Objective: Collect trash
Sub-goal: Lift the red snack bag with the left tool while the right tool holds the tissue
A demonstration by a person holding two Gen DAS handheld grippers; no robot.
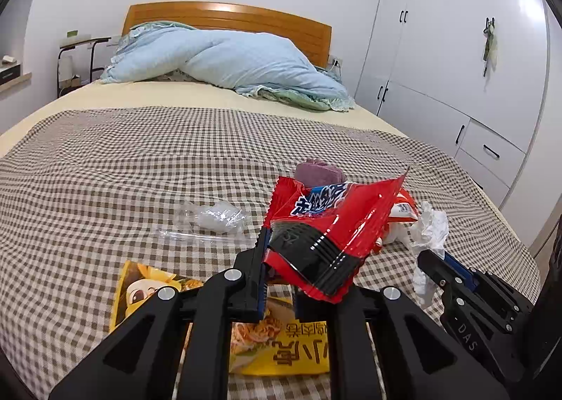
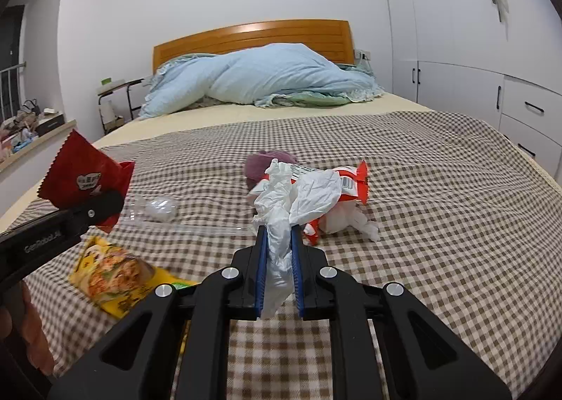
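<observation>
Red wrapper (image 1: 330,224) crinkled, glossy.

You are working over a bed (image 2: 456,210) covered by a brown-and-white checked cloth (image 1: 105,171), with a cream sheet beyond it. At the far end a pale blue quilt (image 2: 274,80) lies heaped against the headboard. On the cloth, near you on the left, lies a yellow snack packet (image 2: 109,277). Just beyond it sits a crumpled clear plastic wrapper (image 1: 210,217). To the right lies a red-and-white wrapper (image 2: 347,182), touching a purple cloth bundle (image 2: 263,159) behind it.
</observation>
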